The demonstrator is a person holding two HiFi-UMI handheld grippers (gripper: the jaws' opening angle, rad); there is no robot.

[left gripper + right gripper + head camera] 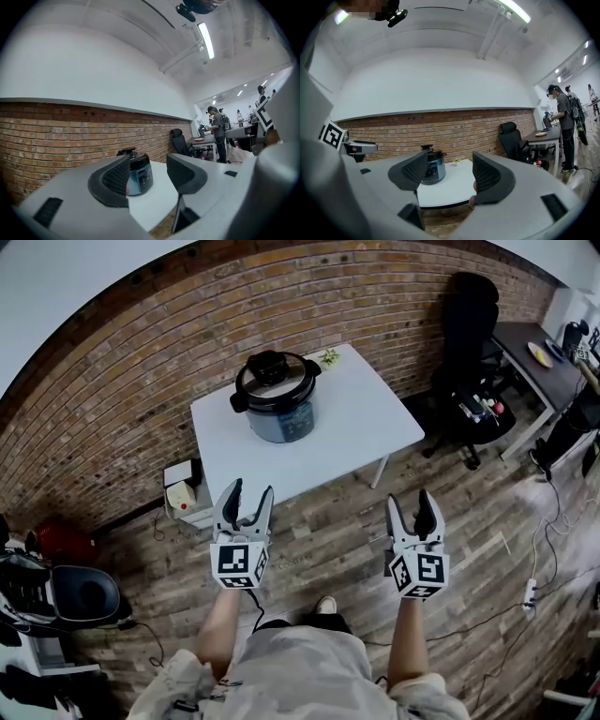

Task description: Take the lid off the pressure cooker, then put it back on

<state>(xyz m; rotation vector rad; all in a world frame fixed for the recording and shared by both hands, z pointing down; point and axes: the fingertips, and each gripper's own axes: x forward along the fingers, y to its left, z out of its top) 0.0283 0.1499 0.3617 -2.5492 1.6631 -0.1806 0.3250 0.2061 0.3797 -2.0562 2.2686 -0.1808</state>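
A blue-grey pressure cooker (281, 407) stands on a white table (366, 427), its black lid (275, 374) seated on top with a knob in the middle. Both grippers hang over the wooden floor on the near side of the table, short of it and level. My left gripper (246, 497) is open with nothing between its fingers; in the left gripper view the pressure cooker (139, 174) shows past the left pad. My right gripper (416, 507) is open and empty too. In the right gripper view the pressure cooker (433, 170) appears between the pads, far off.
A brick wall (141, 371) runs behind the table. A black office chair (471, 343) and a dark desk (534, 357) stand to the right. A small box (184, 493) sits on the floor at the table's left corner. Cables (539, 559) trail across the floor at right. People stand far off (217, 133).
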